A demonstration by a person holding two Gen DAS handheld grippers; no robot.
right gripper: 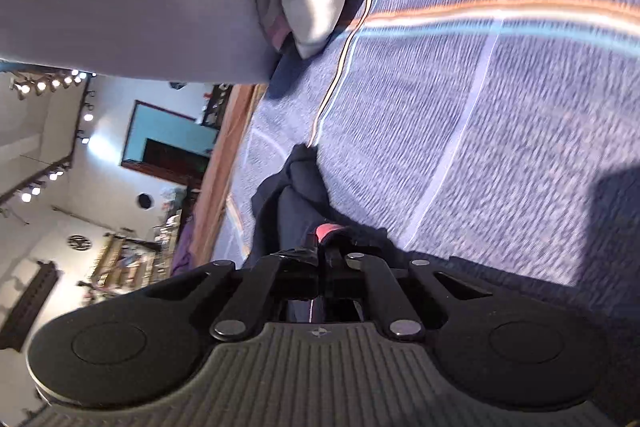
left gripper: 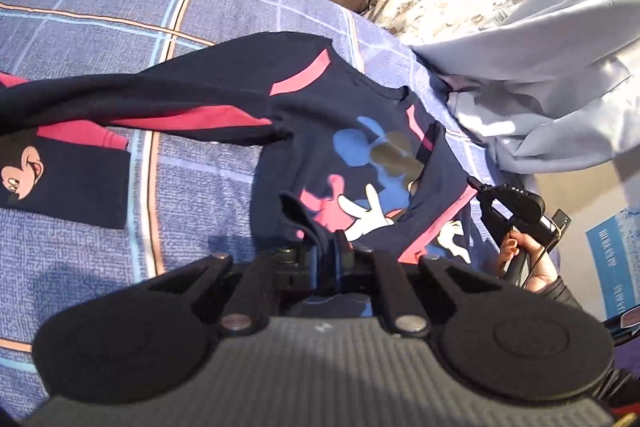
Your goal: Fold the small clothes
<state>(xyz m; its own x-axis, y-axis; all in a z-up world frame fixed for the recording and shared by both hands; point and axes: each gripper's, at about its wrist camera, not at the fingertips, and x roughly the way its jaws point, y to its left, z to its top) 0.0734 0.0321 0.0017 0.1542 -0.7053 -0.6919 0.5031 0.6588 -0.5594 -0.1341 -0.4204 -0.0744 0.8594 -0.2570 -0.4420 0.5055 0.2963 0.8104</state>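
Blue plaid bedspread; left gripper, right gripper fingers both pinch navy shirt.

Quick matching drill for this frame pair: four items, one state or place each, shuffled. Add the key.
Items
1. navy Mickey shirt
2. folded navy garment
3. grey-blue sheet
4. left tongs

States or places
A. bunched in a heap at the right of the plaid bedspread
B. lying flat and already folded, at the left of the bedspread
C. spread out, one sleeve stretched left, hem gripped
D. shut on dark fabric at the near edge

Pairs: 1-C, 2-B, 3-A, 4-D. The right tongs also pinch this shirt.
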